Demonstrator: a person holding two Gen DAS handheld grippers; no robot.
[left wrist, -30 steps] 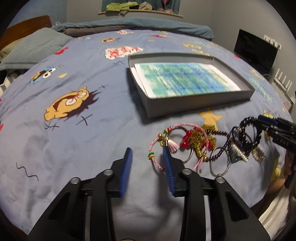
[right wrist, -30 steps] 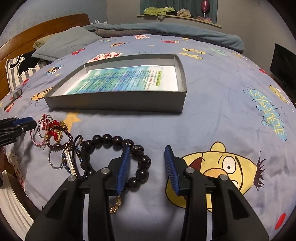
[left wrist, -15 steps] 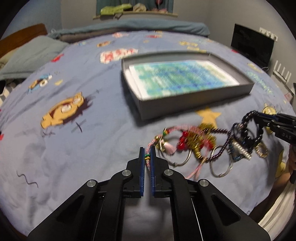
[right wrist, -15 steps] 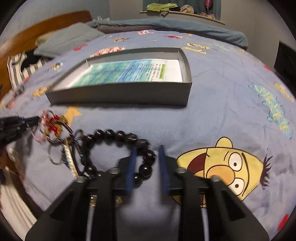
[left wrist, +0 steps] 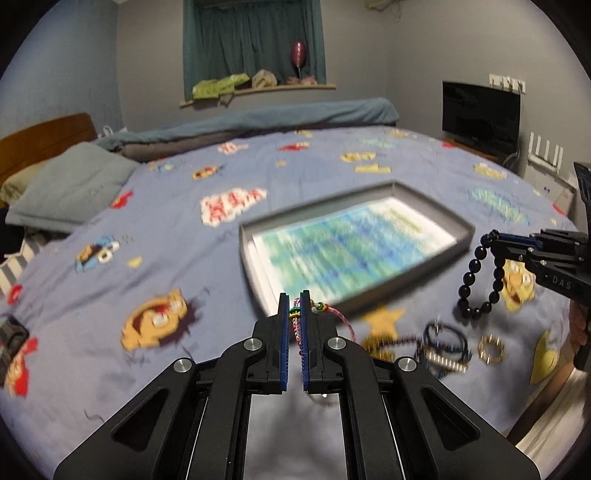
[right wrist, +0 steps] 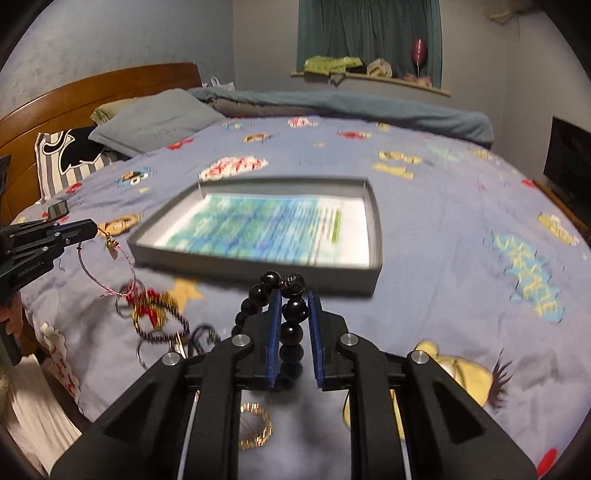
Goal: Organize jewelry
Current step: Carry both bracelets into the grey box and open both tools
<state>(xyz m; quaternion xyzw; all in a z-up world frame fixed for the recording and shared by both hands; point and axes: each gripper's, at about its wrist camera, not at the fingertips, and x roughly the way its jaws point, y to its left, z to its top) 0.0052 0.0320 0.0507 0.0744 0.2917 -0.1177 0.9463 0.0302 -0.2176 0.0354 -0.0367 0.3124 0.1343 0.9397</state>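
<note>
The left gripper (left wrist: 294,312) was clamped on the pink braided cord bracelet (right wrist: 107,267), the right gripper (right wrist: 294,314) on the black bead bracelet (left wrist: 480,280), both lifted clear of the bedspread (left wrist: 147,229). The cord might snag the remaining jewelry pile (right wrist: 159,317) (its tail hung close) and drag pieces off. A second earlier both sets of jaws stood open over the pile; they had just been closing. The gray box (right wrist: 255,267) waited beyond.

A home bedroom: a bed (right wrist: 424,206) with a cartoon-print cover, pillows (right wrist: 147,122) against a wooden headboard (right wrist: 110,85), curtained window (right wrist: 369,33), television (left wrist: 480,114) at right.
</note>
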